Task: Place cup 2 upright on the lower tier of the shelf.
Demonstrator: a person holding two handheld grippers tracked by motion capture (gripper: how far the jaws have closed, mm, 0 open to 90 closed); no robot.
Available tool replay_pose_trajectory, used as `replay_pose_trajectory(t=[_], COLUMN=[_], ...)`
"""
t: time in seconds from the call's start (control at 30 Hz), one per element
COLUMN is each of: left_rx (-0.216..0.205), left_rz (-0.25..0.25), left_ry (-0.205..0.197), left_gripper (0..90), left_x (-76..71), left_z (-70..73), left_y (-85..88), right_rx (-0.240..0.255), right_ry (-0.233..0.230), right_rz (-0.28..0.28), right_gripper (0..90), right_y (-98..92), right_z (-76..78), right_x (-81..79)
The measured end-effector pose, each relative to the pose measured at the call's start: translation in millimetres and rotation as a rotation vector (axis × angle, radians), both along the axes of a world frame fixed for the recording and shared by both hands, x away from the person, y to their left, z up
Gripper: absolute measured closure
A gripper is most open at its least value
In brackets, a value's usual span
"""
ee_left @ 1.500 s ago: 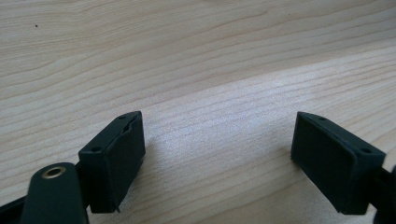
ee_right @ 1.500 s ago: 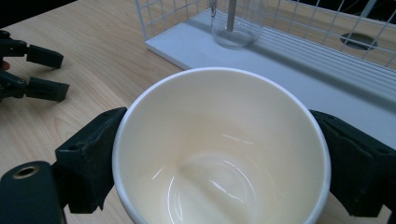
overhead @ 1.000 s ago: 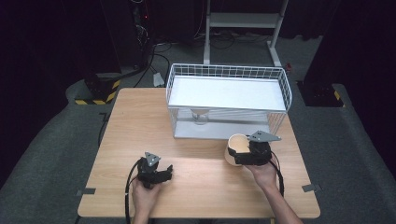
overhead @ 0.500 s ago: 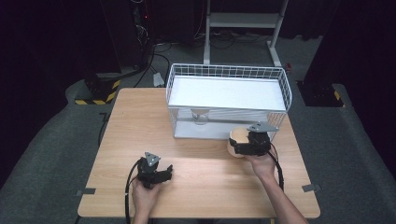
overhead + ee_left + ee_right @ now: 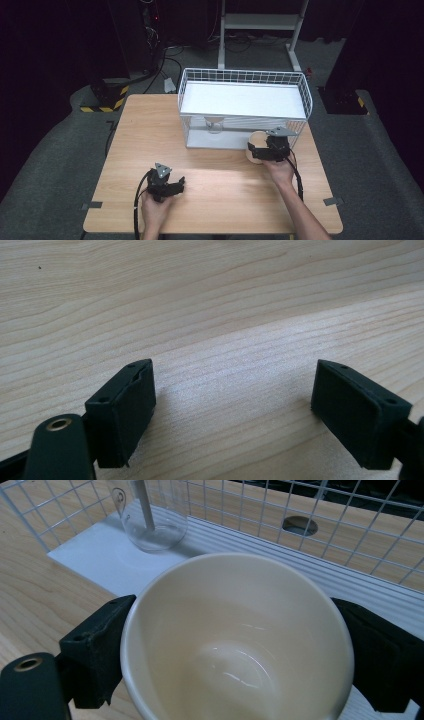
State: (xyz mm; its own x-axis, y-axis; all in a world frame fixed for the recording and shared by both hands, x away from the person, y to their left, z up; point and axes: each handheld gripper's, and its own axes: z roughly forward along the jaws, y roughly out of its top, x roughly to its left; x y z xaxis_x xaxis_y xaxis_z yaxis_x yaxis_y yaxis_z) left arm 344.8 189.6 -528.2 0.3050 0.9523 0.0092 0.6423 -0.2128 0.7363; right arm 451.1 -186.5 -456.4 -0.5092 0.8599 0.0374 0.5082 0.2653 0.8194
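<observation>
The right tool (image 5: 261, 151) grips a cream cup (image 5: 235, 640), with 1 jaw pressed on each side of its rim. The cup is tilted, just in front of the white wire rack (image 5: 300, 85). Beyond the right tool, a glass (image 5: 152, 520) stands under the rack's shelf. The left tool (image 5: 235, 405) is open, with only the bare table (image 5: 210, 300) between its 2 jaws.

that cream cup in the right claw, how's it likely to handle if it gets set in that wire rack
The cream cup looks glazed and glossy, so probably slippery; the right claw grips it only across the rim's outside. It seems rigid ceramic, likely chippable against the wire rack. Its round, tapering wall suggests it could roll if laid sideways.
</observation>
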Motion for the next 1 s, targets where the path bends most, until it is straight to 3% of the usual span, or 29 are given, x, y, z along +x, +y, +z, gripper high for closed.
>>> replay_pose_trajectory(t=[0.3, 1.0], left_rx=[0.0, -0.001], left_rz=[0.0, 0.001], left_ry=[0.001, 0.0], left_gripper=[18.4, 18.4], left_x=[-0.1, -0.1], left_z=[0.1, 0.0], left_y=[0.1, -0.1], right_rx=[-0.031, 0.001], right_ry=[-0.022, -0.04], right_rz=[0.005, -0.022], right_gripper=[10.2, 10.2], right_y=[5.1, 6.6], right_z=[-1.3, -5.5], right_x=[8.2, 20.8])
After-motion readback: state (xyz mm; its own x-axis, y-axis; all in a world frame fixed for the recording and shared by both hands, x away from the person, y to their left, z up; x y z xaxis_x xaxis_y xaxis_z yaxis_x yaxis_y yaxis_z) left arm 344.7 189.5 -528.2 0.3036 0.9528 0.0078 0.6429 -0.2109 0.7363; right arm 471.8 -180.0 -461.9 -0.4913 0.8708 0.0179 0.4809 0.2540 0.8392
